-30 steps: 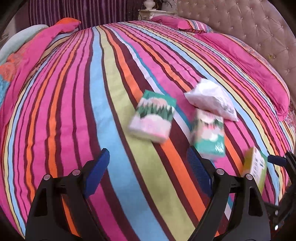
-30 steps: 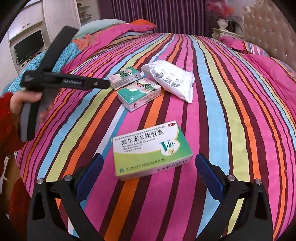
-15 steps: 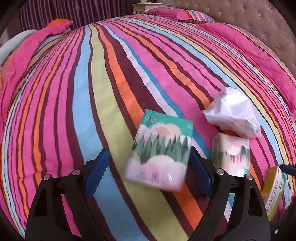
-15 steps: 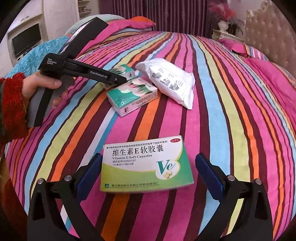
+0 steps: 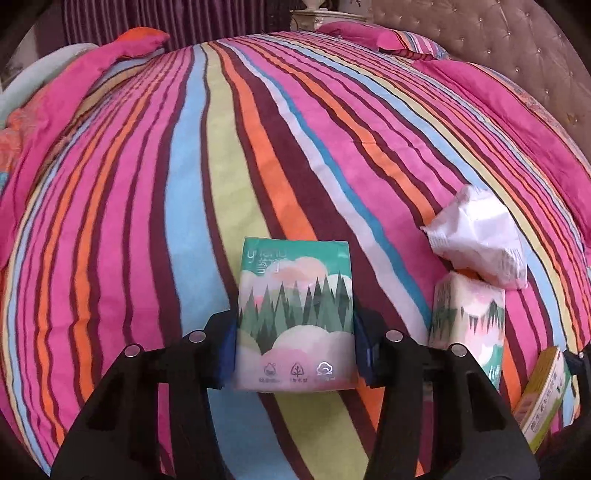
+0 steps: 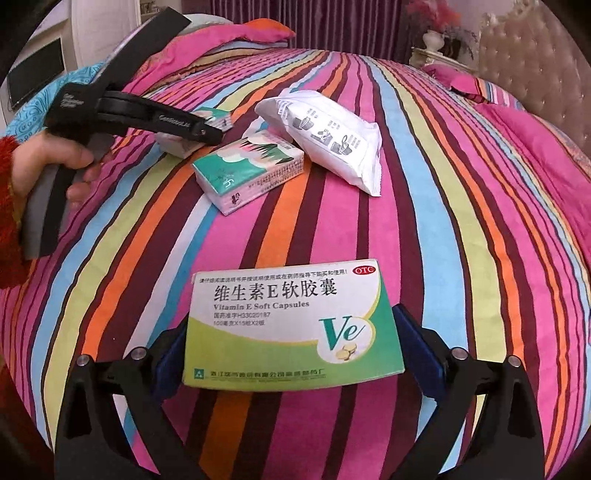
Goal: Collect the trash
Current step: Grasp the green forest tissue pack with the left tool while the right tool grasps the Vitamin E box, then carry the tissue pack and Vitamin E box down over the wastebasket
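My left gripper (image 5: 295,350) is shut on a green tissue pack with a forest print (image 5: 295,317), which lies on the striped bedspread (image 5: 184,203). A second tissue pack (image 5: 467,325) and a white crumpled wrapper bag (image 5: 480,240) lie to its right. My right gripper (image 6: 291,350) has its blue pads against both sides of a green-and-white Vitamin E box (image 6: 291,325) on the bed. In the right wrist view the second tissue pack (image 6: 251,170) and the white bag (image 6: 325,140) lie beyond, with the left gripper (image 6: 207,131) over the first pack.
Pink pillows (image 5: 369,35) and a tufted headboard (image 5: 517,55) are at the far right. A folded pink quilt (image 5: 74,92) lies at the far left. A TV screen (image 6: 33,77) and white cabinet stand beyond the bed's left side.
My left gripper moved forward and closed on the forest-print tissue pack. My right gripper moved forward and its jaws closed in around the Vitamin E box.
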`<state>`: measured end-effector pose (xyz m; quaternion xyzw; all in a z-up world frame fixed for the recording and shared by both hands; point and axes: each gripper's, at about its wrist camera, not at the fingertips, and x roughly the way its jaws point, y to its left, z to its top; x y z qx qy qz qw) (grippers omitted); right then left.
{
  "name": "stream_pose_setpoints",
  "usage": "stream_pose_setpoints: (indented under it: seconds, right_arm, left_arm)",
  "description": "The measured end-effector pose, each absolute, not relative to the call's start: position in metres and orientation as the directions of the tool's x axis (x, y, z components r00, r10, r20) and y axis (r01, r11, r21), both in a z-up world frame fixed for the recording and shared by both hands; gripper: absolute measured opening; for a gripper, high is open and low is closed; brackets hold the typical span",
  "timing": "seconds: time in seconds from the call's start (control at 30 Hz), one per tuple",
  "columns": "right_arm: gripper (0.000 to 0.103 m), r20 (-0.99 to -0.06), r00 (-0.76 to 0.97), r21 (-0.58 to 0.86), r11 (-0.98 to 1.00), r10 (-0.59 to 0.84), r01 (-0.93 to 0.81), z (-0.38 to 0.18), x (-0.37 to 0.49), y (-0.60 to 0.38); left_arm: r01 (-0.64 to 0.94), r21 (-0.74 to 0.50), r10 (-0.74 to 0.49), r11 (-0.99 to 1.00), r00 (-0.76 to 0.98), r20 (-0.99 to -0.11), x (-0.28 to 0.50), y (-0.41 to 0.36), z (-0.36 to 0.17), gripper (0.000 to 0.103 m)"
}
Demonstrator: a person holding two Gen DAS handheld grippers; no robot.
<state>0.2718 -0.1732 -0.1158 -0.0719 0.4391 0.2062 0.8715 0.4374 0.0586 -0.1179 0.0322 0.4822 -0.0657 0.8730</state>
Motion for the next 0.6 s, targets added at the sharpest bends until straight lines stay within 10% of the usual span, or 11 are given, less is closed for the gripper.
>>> stream_pose_setpoints:
  seconds: [0.6]
  right_arm:
    - [0.083, -0.777, 0.514, 0.229, 0.923, 0.364, -0.308, -0.081, 0.226, -0.204]
  left_arm:
    - [0.058, -0.117, -0.129, 0.991, 0.583, -0.802, 0.257, 0.071, -0.094, 0.049]
